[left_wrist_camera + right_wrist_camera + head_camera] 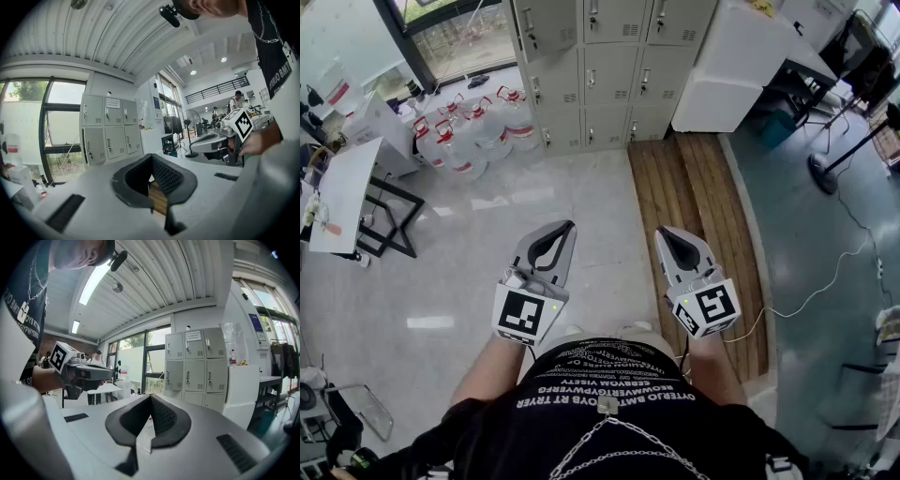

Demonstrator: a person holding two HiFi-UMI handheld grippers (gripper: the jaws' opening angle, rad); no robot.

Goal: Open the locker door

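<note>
Locker door (pixel 611 70) is not yet within reach. The left gripper (pixel 563 228) and right gripper (pixel 666 234), 2 side by side, have their jaws closed on nothing. The lockers (pixel 558 84) stand well ahead across the floor. The thin metal door should swing lightly. Pinch its small latch handle (pixel 592 77).

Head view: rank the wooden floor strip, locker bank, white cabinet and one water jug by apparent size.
1. wooden floor strip and locker bank: about alike, and the lockers are cut off at the top, so unranked.
2. white cabinet.
3. water jug.
</note>
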